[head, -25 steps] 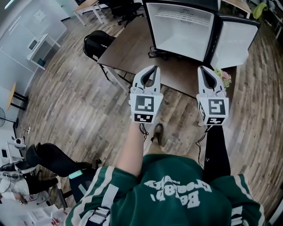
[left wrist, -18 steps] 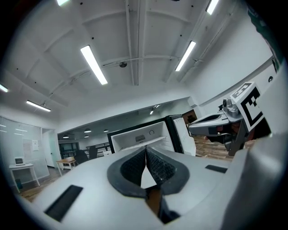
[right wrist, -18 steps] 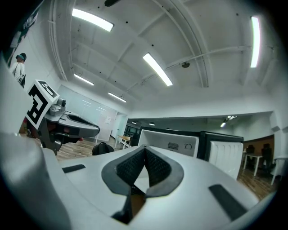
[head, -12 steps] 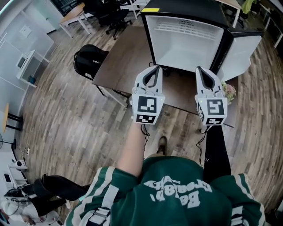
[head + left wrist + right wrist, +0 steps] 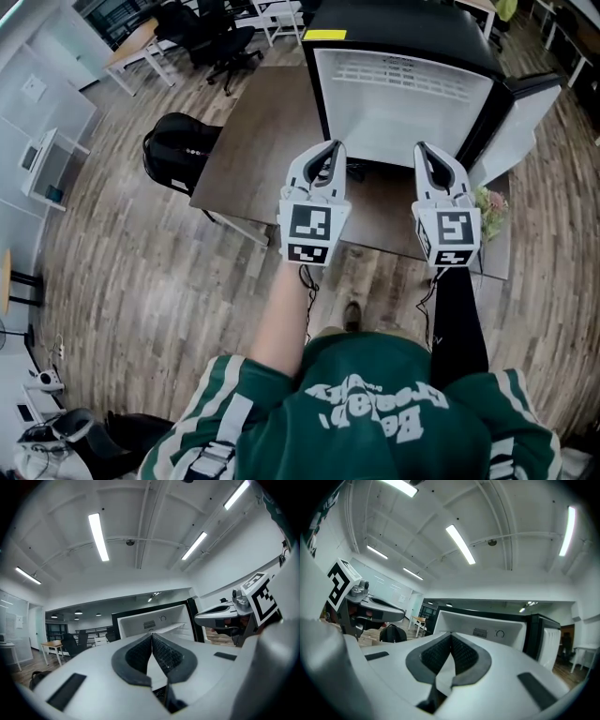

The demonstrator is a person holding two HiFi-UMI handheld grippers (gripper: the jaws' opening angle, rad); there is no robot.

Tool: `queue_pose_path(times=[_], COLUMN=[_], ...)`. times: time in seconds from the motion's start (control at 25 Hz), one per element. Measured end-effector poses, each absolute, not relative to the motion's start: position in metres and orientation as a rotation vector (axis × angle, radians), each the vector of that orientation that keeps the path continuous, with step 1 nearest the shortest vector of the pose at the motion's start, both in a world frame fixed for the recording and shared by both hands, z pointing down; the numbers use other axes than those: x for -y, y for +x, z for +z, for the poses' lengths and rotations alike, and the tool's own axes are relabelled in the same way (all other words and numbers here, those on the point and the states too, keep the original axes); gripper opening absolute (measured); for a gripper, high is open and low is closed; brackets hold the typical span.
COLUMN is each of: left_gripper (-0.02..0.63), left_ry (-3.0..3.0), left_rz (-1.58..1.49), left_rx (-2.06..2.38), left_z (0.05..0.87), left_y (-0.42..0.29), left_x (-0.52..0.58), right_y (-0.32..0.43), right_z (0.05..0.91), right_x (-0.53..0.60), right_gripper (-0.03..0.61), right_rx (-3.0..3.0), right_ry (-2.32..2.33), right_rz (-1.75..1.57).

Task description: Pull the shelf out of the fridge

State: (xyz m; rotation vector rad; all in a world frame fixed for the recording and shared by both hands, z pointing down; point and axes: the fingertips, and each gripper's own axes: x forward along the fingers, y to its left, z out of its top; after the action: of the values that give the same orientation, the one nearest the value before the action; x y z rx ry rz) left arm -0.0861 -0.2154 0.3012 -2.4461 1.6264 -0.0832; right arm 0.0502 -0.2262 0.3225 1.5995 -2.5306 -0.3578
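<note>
Closer to fridge now: L hand-held gripper, R hand-held gripper level, jaws shut, empty.

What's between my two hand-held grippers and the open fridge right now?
Only a bare stretch of brown table, with a dark cord at the foot of the fridge; the head view shows it.

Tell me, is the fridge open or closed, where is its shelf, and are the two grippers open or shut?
Fridge: standing on the table, open.
Fridge door: swung wide open to the right.
Shelf: inside the fridge, not pulled out.
Left gripper: shut, holding nothing, short of the fridge.
Right gripper: shut, holding nothing, short of the fridge.
</note>
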Motion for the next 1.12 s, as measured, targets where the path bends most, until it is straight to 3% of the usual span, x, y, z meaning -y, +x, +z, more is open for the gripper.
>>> queue_pose_path(times=[1.12], left_gripper=[0.017], left_ry=[-2.509], left_rz=[-0.052], left_rx=[-1.579], left_z=[0.305], left_y=[-0.041], left_x=[0.31], right_y=[0.068], right_z=[0.326], right_x=[0.324], right_gripper=[0.009], right_rx=[2.481], right_ry=[1.556], right_rz=[-0.38])
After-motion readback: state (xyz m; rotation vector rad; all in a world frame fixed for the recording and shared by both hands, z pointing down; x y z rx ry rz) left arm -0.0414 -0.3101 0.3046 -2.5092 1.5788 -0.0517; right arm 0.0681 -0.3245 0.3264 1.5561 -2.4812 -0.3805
